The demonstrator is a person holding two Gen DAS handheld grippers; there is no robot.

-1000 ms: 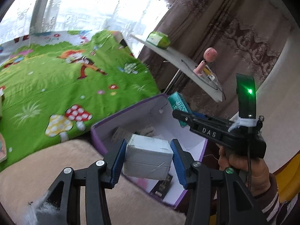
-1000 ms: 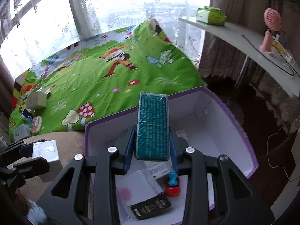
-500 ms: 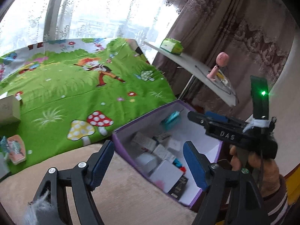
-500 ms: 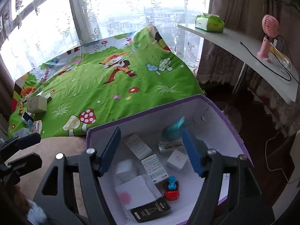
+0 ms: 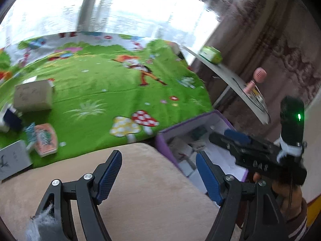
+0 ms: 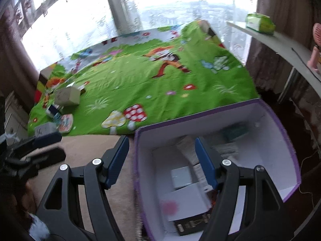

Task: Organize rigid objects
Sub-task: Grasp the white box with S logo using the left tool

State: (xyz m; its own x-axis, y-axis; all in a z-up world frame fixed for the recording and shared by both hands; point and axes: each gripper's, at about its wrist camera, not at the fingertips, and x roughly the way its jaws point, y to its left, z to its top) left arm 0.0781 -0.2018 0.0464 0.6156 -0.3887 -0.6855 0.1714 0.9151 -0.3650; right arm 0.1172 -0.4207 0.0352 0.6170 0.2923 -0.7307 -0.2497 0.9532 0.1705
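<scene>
A green cartoon play mat [image 6: 140,84] fills the far floor, with the purple-rimmed box [image 6: 289,140] at its near right edge; its blurred contents are hard to identify. Small boxes [image 6: 67,96] lie far left on the mat. The left gripper [image 5: 158,172] and right gripper [image 6: 160,160] are spread wide, empty.

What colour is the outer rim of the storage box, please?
Purple, with a white interior; the storage box shows best in the right wrist view.

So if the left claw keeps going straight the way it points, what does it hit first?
Probably the beige cushion right under the open left claw, then the green play mat past its edge; depth is unclear in the blur.
</scene>
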